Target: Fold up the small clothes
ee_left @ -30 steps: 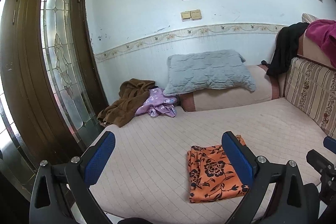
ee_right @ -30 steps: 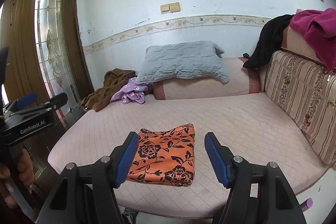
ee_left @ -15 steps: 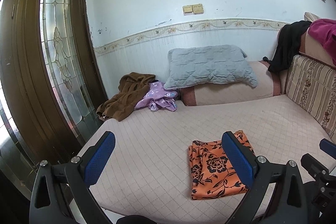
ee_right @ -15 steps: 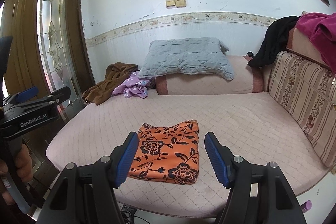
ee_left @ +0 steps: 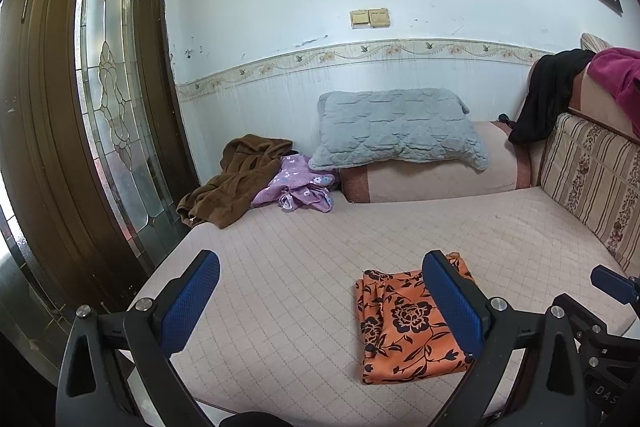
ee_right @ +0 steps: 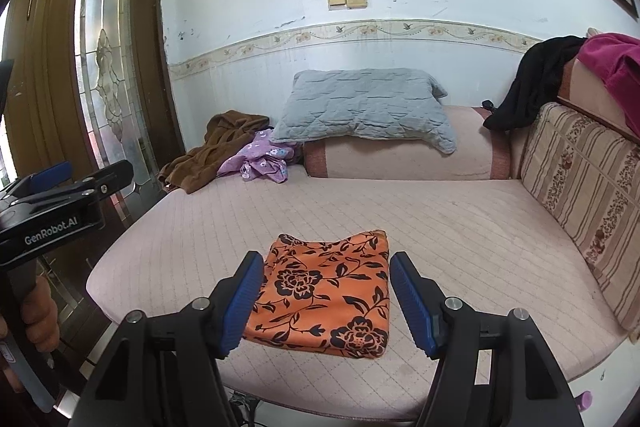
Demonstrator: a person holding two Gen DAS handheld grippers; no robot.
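The orange flowered cloth (ee_right: 326, 293) is lying folded into a flat, roughly square packet on the pink quilted mattress (ee_right: 460, 227), near the mattress's front edge. The right gripper (ee_right: 326, 301) is hovering just above and in front of the cloth with its blue pads spread wide, one to each side of the cloth, nothing pinched between them. The left gripper (ee_left: 320, 307) is hanging to the left of the cloth, also gaping and empty; its right pad is overlapping the cloth's right part in the left wrist view, though whether it is touching the fabric cannot be told. A hand (ee_right: 38, 311) is gripping the left gripper's handle at the left border of the right wrist view. Beyond the cloth, at the mattress's far left corner, a purple flowered garment (ee_left: 298, 189) is sitting crumpled against a brown garment (ee_left: 236, 179). To the right of those, further behind the cloth, a grey quilted pillow (ee_left: 396, 127) is leaning on a pink bolster (ee_left: 432, 179)
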